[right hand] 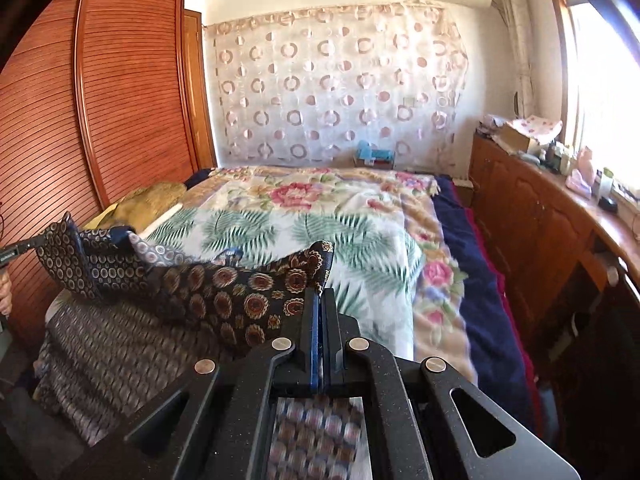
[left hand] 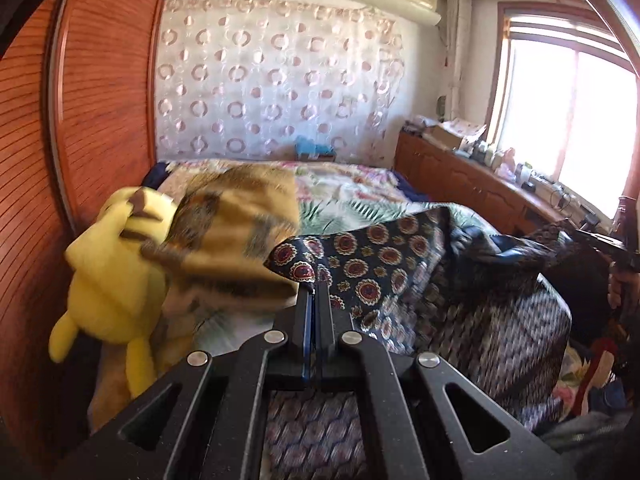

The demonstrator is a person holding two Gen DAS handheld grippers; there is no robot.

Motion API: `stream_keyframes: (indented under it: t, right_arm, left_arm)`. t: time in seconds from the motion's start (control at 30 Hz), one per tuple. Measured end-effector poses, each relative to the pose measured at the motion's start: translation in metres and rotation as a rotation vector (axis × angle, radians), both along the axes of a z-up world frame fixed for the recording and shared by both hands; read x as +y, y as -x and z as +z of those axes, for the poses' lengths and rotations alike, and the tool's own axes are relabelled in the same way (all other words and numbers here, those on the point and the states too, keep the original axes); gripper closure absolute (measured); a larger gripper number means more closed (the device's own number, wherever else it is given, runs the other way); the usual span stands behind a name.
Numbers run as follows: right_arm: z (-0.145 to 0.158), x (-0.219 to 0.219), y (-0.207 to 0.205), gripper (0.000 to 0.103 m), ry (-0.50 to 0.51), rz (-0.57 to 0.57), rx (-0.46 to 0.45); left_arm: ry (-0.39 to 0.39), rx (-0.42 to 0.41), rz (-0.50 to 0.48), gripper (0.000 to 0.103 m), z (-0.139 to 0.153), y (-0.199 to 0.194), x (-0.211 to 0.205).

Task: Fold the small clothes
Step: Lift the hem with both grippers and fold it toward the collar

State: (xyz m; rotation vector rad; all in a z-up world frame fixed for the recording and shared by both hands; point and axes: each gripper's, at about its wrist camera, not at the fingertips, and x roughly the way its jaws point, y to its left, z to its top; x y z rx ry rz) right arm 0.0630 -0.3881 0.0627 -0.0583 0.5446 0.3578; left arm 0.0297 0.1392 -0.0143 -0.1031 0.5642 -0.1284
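Both grippers, left gripper (left hand: 314,292) and right gripper (right hand: 320,296), pinch the patterned garment's (left hand: 380,256) corners at twelve o'clock.

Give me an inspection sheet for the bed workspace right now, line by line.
Surface: bed with floral cover.
Job's things: dark patterned garment held up between both grippers, hanging over the near edge.
Clutter: yellow plush toy at the bed's left side.
Grippers: left hand-held gripper shut on a garment corner; right hand-held gripper shut on another.
Cables: nothing seen.
Surroundings: wooden wardrobe, curtain, cluttered cabinet, bright window.
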Motion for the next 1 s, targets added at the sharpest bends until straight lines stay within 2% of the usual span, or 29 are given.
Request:
stream_keyframes:
  t: [0.1, 0.3, 0.43, 0.53, 0.67, 0.7, 0.73, 0.77, 0.8, 0.87, 0.97, 1.0]
  right_arm:
    - [-0.003, -0.009, 0.024, 0.102, 0.012, -0.007, 0.018]
    - [-0.016, -0.021, 0.052, 0.102, 0.026, -0.017, 0.107]
    - [-0.027, -0.015, 0.051, 0.102, 0.028, 0.003, 0.173]
    - [-0.025, -0.014, 0.039, 0.102, 0.071, -0.022, 0.18]
    - [-0.008, -0.012, 0.039, 0.102, 0.062, -0.025, 0.138]
    - [-0.006, -0.01, 0.04, 0.102, 0.068, -0.029, 0.128]
    - [-0.005, -0.009, 0.042, 0.1, 0.068, -0.028, 0.12]
    - [-0.003, -0.007, 0.043, 0.1, 0.068, -0.023, 0.113]
    - [-0.002, -0.005, 0.044, 0.1, 0.069, -0.019, 0.106]
    - [-0.005, 0.0, 0.045, 0.1, 0.077, -0.013, 0.1]
    - [-0.007, 0.001, 0.05, 0.096, 0.093, -0.023, 0.091]
    - [-0.011, -0.002, 0.049, 0.09, 0.097, -0.035, 0.09]
  left_arm:
    - [-0.024, 0.018, 0.011, 0.101, -0.004, 0.018, 0.005]
    - [-0.005, 0.08, 0.03, 0.101, -0.023, 0.031, 0.012]
    - [-0.007, 0.117, 0.029, 0.101, -0.035, 0.029, 0.011]
    - [-0.044, 0.132, 0.037, 0.1, -0.037, 0.028, 0.008]
    - [-0.068, 0.091, 0.023, 0.066, -0.023, 0.03, 0.003]
    - [-0.066, 0.084, 0.014, 0.06, -0.02, 0.029, 0.001]
    - [-0.068, 0.078, 0.008, 0.059, -0.018, 0.028, 0.0]
    - [-0.07, 0.074, 0.004, 0.054, -0.015, 0.027, -0.001]
    - [-0.075, 0.066, -0.003, 0.041, -0.013, 0.026, -0.004]
    - [-0.081, 0.053, -0.009, 0.028, -0.011, 0.023, -0.006]
    - [-0.083, 0.052, -0.014, 0.026, -0.012, 0.012, -0.006]
    - [-0.08, 0.056, -0.012, 0.026, -0.013, 0.007, -0.006]
